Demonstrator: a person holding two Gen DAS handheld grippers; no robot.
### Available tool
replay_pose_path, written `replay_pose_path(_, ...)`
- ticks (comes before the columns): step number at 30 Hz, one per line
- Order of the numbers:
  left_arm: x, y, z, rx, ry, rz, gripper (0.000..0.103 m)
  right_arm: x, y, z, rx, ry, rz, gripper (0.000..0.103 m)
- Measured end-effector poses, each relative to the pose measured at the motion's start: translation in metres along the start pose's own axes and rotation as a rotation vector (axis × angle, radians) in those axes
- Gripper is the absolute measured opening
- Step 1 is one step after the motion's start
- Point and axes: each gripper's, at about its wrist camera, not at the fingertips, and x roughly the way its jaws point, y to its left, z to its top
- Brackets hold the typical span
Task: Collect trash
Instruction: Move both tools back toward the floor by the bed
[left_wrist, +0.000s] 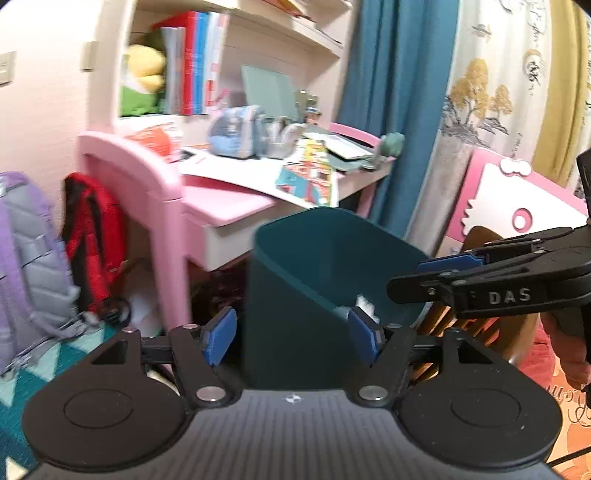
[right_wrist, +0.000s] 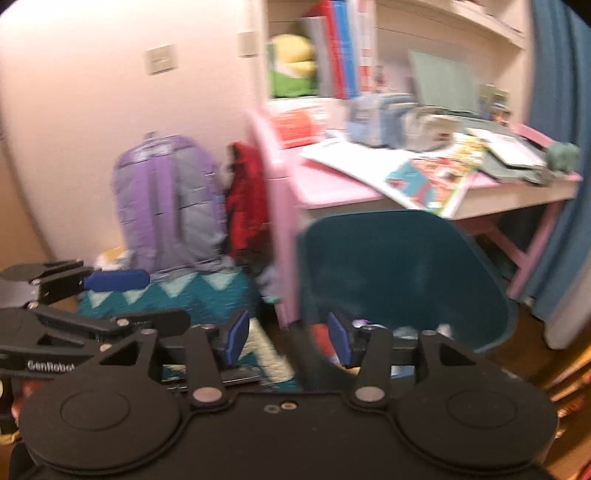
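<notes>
A dark teal trash bin (left_wrist: 332, 266) stands on the floor in front of the pink desk, with white crumpled trash (left_wrist: 365, 304) inside near its right wall. My left gripper (left_wrist: 291, 338) is open, its blue pads on either side of the bin's near wall. My right gripper (right_wrist: 288, 338) is open too, straddling the bin's (right_wrist: 399, 280) left rim in the blurred right wrist view. The right gripper also shows side-on in the left wrist view (left_wrist: 443, 273), over the bin's right edge. Colourful bits lie inside the bin, unclear.
A pink desk (left_wrist: 221, 206) with papers and books stands behind the bin. A purple backpack (right_wrist: 166, 199) and a red bag (right_wrist: 247, 199) lean to its left. A teal patterned rug (right_wrist: 177, 295) covers the floor. Blue curtain (left_wrist: 391, 110) at right.
</notes>
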Motion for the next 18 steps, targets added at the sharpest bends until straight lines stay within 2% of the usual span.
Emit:
replay_pose_path(2,-0.018,0.013,-0.011,-0.007,-0.01,0.037,0.076,0.007,0.021,-0.007,-0.033,0.009,0.052,0.05)
replay_pose_path(8,-0.062,0.066,-0.056,-0.069,-0.006,0.116,0.076,0.047,0.083,-0.03,-0.107,0.073,0.196,0.053)
replay_pose_path(10,-0.073,0.084,-0.072,-0.09,-0.002,0.145,0.081,0.062,0.1,-0.038,-0.118,0.09,0.254,0.054)
replay_pose_path(14,-0.089,0.122,-0.107,-0.12,0.005,0.197,0.082,0.101,0.138,-0.059,-0.13,0.136,0.318,0.055)
replay_pose_path(18,-0.096,0.16,-0.143,-0.145,0.015,0.22,0.09,0.147,0.163,-0.081,-0.096,0.204,0.364,0.055)
